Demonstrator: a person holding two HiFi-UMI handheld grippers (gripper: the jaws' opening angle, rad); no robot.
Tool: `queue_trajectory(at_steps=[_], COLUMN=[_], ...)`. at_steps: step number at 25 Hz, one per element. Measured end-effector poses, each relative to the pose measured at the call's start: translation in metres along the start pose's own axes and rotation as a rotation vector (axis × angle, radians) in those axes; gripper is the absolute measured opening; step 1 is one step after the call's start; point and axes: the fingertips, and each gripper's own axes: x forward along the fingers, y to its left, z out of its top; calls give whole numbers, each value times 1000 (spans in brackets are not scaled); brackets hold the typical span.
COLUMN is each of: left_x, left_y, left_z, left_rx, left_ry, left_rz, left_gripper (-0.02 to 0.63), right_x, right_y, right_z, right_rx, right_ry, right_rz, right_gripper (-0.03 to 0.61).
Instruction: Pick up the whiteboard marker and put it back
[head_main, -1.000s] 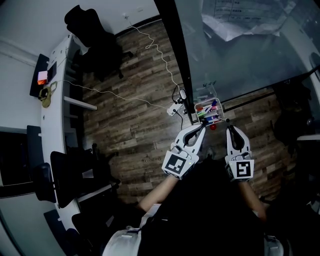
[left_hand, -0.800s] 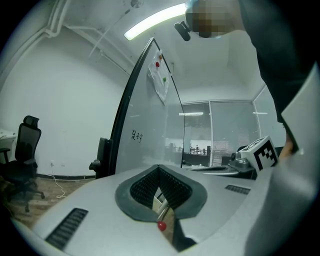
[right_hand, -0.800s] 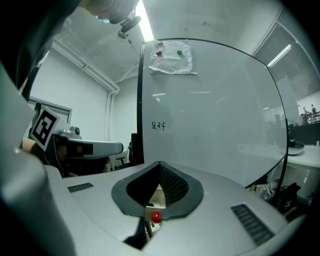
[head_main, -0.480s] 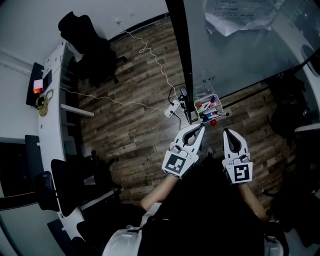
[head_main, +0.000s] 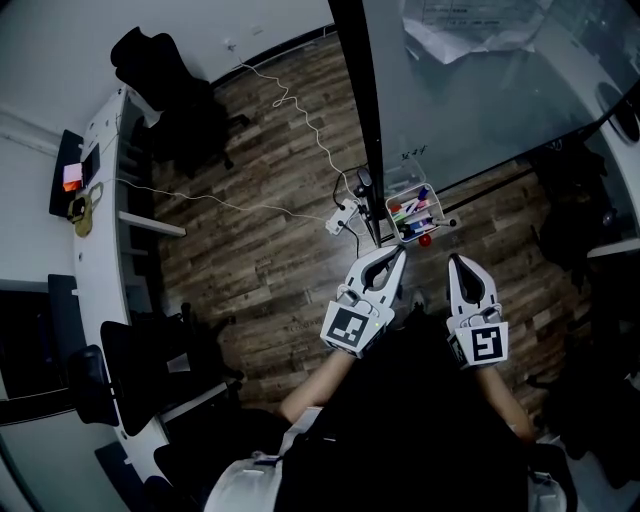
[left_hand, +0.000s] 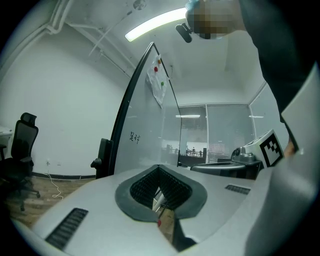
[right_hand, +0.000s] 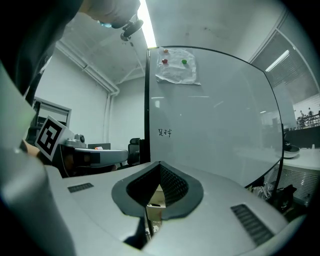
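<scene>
Grey jaws on your left gripper are pressed together on nothing, just short of the clear tray; it looks the nearer tool. The whiteboard markers lie in that tray, roughly crosswise to your reach. Your right gripper, likewise closed and empty, sits off the tray's right corner.

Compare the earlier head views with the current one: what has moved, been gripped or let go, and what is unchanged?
The right gripper drew back from the marker tray toward the person, and its fingers have closed with nothing between them. The left gripper stayed shut beside it, and the markers lie in the tray as before.
</scene>
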Motion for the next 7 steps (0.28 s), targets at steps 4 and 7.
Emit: queue_trajectory(at_steps=[4, 7], left_x=[-2, -4], left_y=[0, 1], left_z=[-2, 0], left_rx=[1, -2], left_ry=[4, 1], left_rz=[-4, 8], left_gripper=[8, 8], right_x=[1, 4], right_y=[2, 5], right_z=[3, 7], right_rx=[-3, 2], right_ry=[-17, -43], right_rz=[5, 17], right_gripper=[14, 14])
